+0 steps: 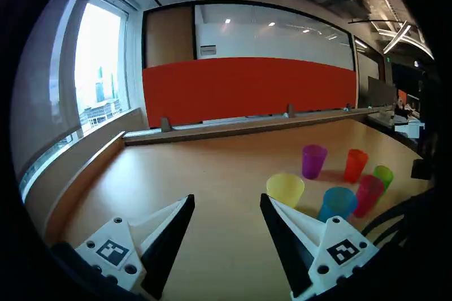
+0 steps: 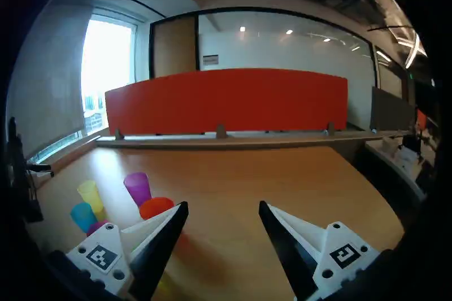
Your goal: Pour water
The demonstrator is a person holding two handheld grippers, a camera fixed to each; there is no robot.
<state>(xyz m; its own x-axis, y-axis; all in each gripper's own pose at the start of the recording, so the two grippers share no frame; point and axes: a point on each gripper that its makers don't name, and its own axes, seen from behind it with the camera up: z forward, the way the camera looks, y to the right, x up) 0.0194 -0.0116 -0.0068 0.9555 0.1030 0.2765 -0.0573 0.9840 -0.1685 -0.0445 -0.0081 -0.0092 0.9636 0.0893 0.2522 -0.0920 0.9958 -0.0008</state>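
Note:
Several coloured plastic cups stand upright on a wooden desk. In the left gripper view they are to the right: a yellow cup (image 1: 285,188), a purple cup (image 1: 313,160), an orange-red cup (image 1: 355,165), a blue cup (image 1: 338,203), a pink cup (image 1: 368,195) and a green cup (image 1: 383,176). My left gripper (image 1: 227,204) is open above bare desk, the yellow cup just beyond its right finger. In the right gripper view the cups are at lower left: yellow cup (image 2: 90,194), purple cup (image 2: 138,187), blue cup (image 2: 83,216), orange-red cup (image 2: 155,206). My right gripper (image 2: 223,209) is open, with nothing between its fingers.
A red partition (image 1: 248,87) runs along the desk's far edge above a raised wooden ledge (image 1: 243,126). A window (image 1: 99,72) lies to the left. Dark cables (image 1: 395,219) lie at the right of the left gripper view. More desks (image 2: 404,157) stand far right.

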